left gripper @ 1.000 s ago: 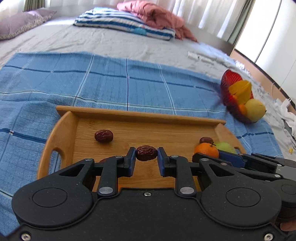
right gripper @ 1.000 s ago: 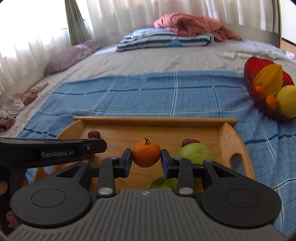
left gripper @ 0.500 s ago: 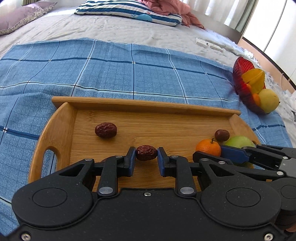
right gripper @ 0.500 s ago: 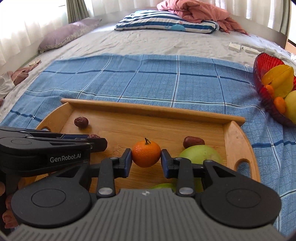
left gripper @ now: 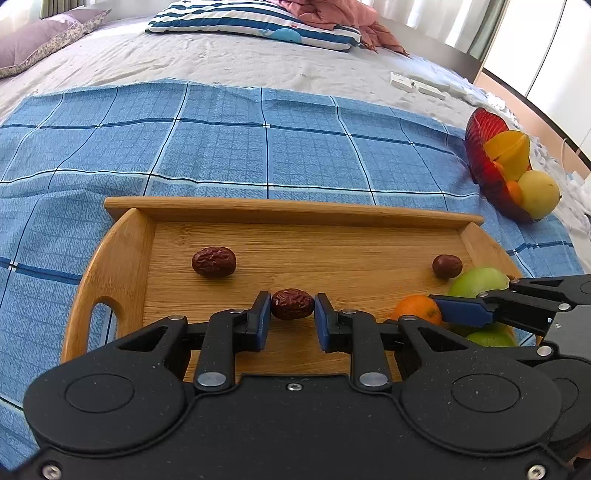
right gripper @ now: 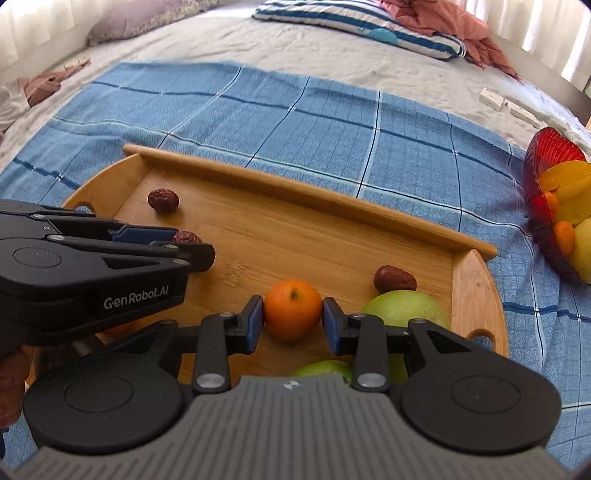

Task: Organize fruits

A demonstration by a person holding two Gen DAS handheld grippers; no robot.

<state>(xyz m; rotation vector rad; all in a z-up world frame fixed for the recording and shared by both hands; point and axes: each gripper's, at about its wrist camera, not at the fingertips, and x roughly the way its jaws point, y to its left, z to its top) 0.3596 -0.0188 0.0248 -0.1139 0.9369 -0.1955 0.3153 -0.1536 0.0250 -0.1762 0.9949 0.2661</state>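
A wooden tray (left gripper: 122,258) (right gripper: 332,206) lies on a blue checked cloth. My left gripper (left gripper: 291,315) is shut on a wrinkled red date (left gripper: 292,304) over the tray's near middle. My right gripper (right gripper: 292,319) is shut on a small orange (right gripper: 292,308) (left gripper: 417,308) at the tray's right side. A second date (left gripper: 213,261) (right gripper: 163,199) lies left on the tray, a third date (left gripper: 447,266) (right gripper: 394,278) at the right. Two green apples (right gripper: 404,308) (right gripper: 325,369) sit under and beside my right gripper.
A red bowl (left gripper: 484,155) (right gripper: 543,192) with yellow and orange fruit stands right of the tray on the cloth. A striped pillow (left gripper: 255,20) and a pink blanket (left gripper: 332,14) lie at the far end of the bed. White boxes (left gripper: 417,84) lie beyond the cloth.
Both grippers have tilted down and the views now look more steeply onto the tray. Each still holds its fruit. The fruits on the tray have not moved.
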